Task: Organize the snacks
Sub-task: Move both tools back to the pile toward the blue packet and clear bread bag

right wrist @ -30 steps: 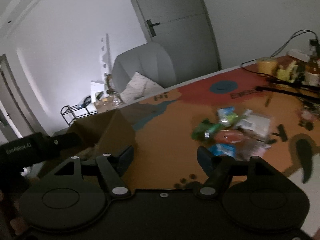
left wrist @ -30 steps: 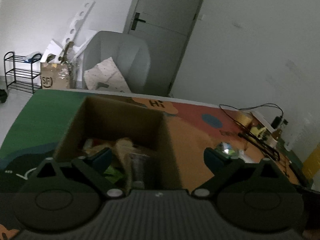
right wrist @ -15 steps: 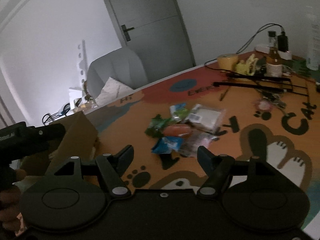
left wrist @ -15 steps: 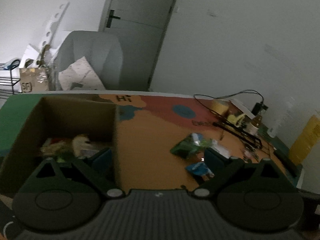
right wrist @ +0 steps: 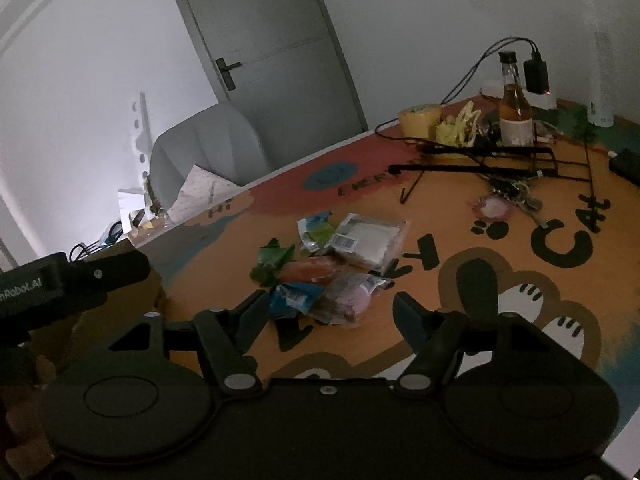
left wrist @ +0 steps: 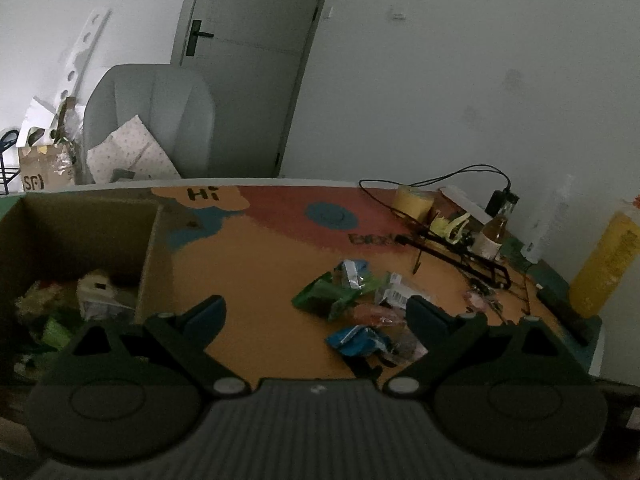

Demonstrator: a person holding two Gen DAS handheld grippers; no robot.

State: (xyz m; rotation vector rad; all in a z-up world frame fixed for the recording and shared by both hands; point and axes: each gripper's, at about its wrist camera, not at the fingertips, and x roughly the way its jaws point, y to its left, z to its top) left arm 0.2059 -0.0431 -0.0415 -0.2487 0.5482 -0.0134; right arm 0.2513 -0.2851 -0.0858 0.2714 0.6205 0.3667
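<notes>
Snack packet pile [right wrist: 332, 256] lies just ahead of your right gripper [right wrist: 332, 312], jaws part open, empty, closing slightly; blue crinkled foil packet [right wrist: 296, 298] nearest. Left gripper [left wrist: 316, 312] wide open, empty, farther off.

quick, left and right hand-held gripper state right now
Left hand-held gripper: open, holding nothing.
Right hand-held gripper: open, holding nothing; its jaws have just been closing slightly.

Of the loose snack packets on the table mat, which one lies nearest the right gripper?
The blue packet, at the pile's near edge by the right gripper; the green, orange and clear ones lie farther back.

Dim room, grey door [left wrist: 244, 68], armchair [left wrist: 156, 120]
</notes>
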